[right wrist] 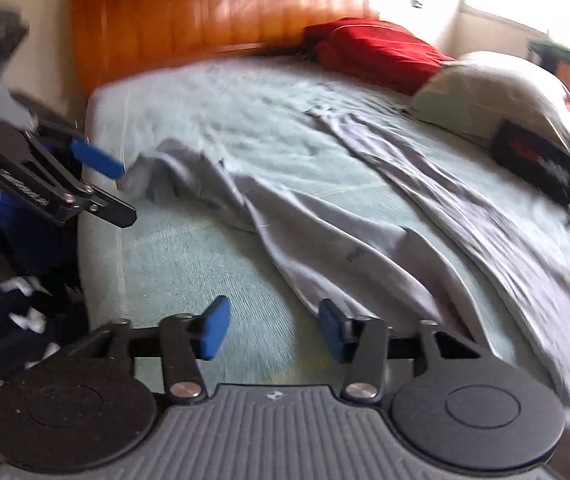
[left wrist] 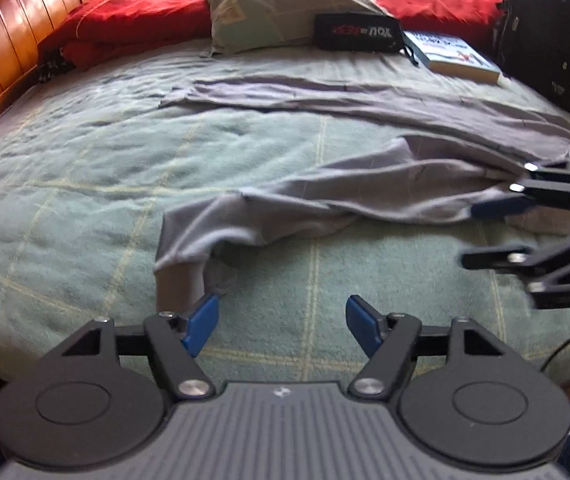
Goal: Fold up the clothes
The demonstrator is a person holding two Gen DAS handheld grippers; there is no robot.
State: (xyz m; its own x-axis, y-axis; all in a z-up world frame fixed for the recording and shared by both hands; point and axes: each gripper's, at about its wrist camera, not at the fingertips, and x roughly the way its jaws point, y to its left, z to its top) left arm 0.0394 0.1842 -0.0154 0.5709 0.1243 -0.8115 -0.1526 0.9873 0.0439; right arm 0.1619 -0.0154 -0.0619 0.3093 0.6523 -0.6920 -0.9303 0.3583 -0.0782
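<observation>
Your left gripper (left wrist: 281, 330) has its blue-padded jaws standing apart over the pale green checked blanket (left wrist: 85, 184), nothing clamped between them; a folded end of the long grey cloth garment (left wrist: 325, 196) rises just beside the left pad, at about eleven o'clock from it, and whether it touches that pad you cannot tell. Your right gripper (right wrist: 275, 330) also has its jaws apart with only blanket showing between the pads; the garment's near edge lies just at the right pad, at one o'clock. In the left wrist view your right gripper sits at three o'clock, against the garment's right end. The garment itself lies rumpled across the middle of the bed, one band stretched flat toward twelve o'clock, the other bunched nearer you. Beyond it, at twelve o'clock, a grey-green pillow (left wrist: 281, 4) leans on a red quilt (left wrist: 125, 20), with a black pouch (left wrist: 359, 32) and a paperback book (left wrist: 457, 56) beside it. The polished wooden headboard (left wrist: 13, 40) stands at ten o'clock.
</observation>
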